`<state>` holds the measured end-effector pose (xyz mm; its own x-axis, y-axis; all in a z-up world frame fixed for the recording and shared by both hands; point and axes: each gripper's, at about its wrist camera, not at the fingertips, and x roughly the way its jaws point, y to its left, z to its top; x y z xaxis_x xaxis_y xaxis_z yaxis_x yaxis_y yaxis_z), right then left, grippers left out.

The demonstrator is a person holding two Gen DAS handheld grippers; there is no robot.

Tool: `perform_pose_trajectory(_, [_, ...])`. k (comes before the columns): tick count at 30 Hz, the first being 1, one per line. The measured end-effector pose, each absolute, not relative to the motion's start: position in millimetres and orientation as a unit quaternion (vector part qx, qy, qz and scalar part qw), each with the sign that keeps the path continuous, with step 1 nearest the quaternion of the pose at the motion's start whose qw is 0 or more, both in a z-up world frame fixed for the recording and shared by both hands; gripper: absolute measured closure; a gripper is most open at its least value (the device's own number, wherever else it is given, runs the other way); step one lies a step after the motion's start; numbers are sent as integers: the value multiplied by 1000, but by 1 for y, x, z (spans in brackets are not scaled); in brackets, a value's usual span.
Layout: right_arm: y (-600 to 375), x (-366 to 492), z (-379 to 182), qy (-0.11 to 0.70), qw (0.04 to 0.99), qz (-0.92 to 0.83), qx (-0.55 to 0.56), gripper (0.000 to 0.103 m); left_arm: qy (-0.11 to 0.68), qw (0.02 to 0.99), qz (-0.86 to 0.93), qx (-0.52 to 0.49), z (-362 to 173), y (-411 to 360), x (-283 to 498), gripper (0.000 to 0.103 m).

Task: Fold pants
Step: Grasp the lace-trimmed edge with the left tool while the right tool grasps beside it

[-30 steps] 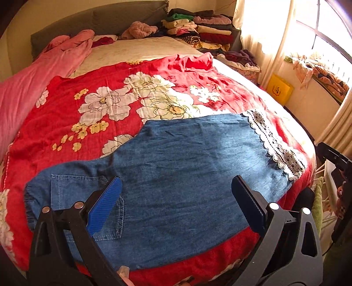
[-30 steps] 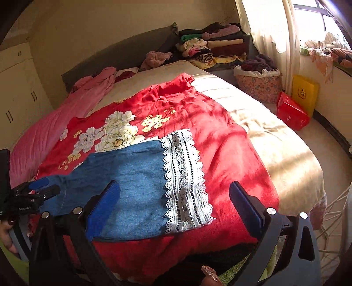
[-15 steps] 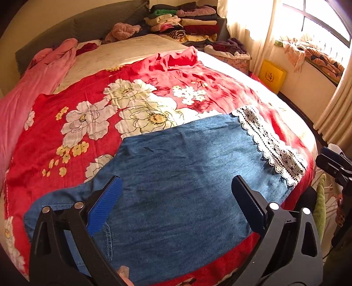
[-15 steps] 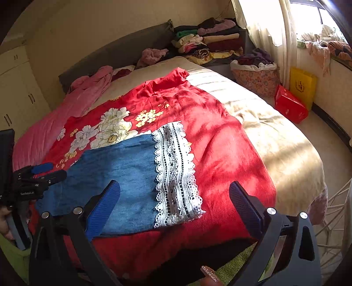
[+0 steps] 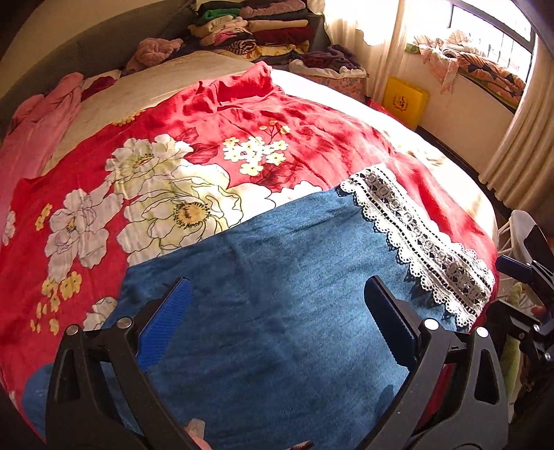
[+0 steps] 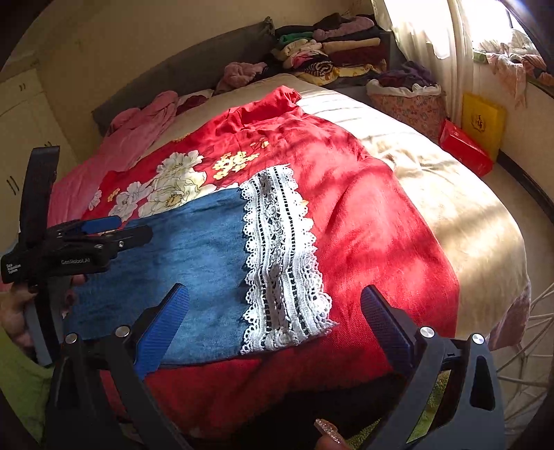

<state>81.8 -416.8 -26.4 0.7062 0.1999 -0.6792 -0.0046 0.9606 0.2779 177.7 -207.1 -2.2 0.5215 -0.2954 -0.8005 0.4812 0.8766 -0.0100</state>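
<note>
Pants (image 5: 277, 277) flat on red blanket (image 5: 311, 138), near bed edge, lace hem (image 6: 280, 259) right. Left gripper (image 5: 277, 325) and right gripper (image 6: 273, 325) both wide, empty. Risk: pinching blanket with denim, dragging pants off edge.

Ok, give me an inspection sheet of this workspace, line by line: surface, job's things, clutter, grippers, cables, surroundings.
Surface: bed covered by a red floral blanket.
Job's things: denim pants lying flat on the blanket, white lace hem toward the right side.
Clutter: pink bedding at the far left; stacked folded clothes beyond the bed.
Grippers: left gripper open over the denim; right gripper open over the lace hem; neither holds fabric.
Cables: nothing seen.
Surroundings: laundry basket, yellow box, red box, curtained window.
</note>
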Motion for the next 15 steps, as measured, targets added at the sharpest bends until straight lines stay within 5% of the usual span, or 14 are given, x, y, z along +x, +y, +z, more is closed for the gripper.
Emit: perform_pose_trajectory(15, [-414,98,-47,391,908,45,142,5,447,843,-264,141,-37,-261,232,11])
